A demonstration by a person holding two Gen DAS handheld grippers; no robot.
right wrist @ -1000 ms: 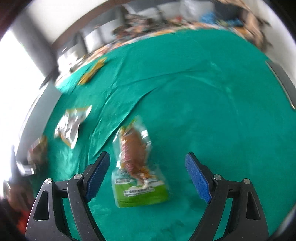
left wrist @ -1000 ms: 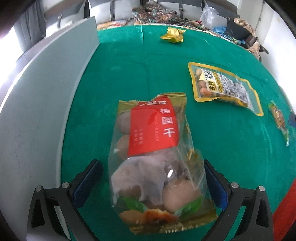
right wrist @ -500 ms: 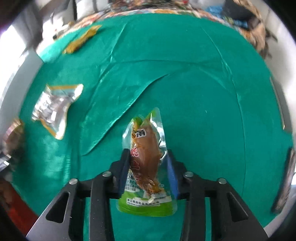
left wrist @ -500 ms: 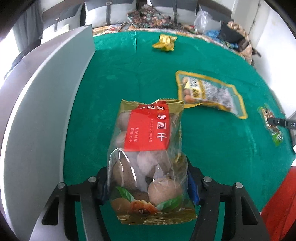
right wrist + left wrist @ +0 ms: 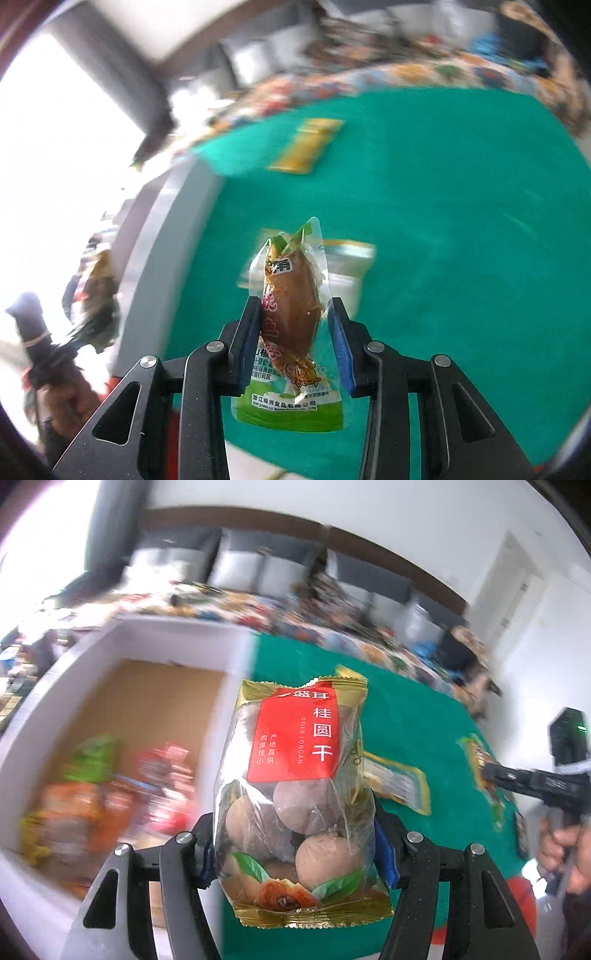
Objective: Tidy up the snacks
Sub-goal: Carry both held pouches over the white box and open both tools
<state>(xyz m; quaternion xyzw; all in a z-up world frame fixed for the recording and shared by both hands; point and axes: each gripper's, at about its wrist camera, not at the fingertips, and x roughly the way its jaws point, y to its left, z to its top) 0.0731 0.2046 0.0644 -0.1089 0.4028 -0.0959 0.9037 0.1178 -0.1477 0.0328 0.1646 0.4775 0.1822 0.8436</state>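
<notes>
My left gripper (image 5: 295, 845) is shut on a dried longan bag (image 5: 299, 794) with a red label, held in the air beside the open cardboard box (image 5: 147, 709). The box holds several blurred snack packs (image 5: 110, 794). My right gripper (image 5: 293, 350) is shut on a green-bottomed pack with a brown snack (image 5: 291, 317), lifted above the green table (image 5: 461, 221). The right gripper also shows in the left wrist view (image 5: 491, 775) at the far right, holding its pack (image 5: 480, 764).
A yellow-edged packet (image 5: 399, 782) lies on the green cloth behind the longan bag. A yellow packet (image 5: 310, 144) lies at the table's far side. The box's white wall (image 5: 155, 251) stands at the left. A cluttered patterned surface (image 5: 332, 627) lies beyond the table.
Both grippers closed on their packs and lifted them off the table. The left one swung left toward the box, so its inside now shows. The right one moved toward the box too.
</notes>
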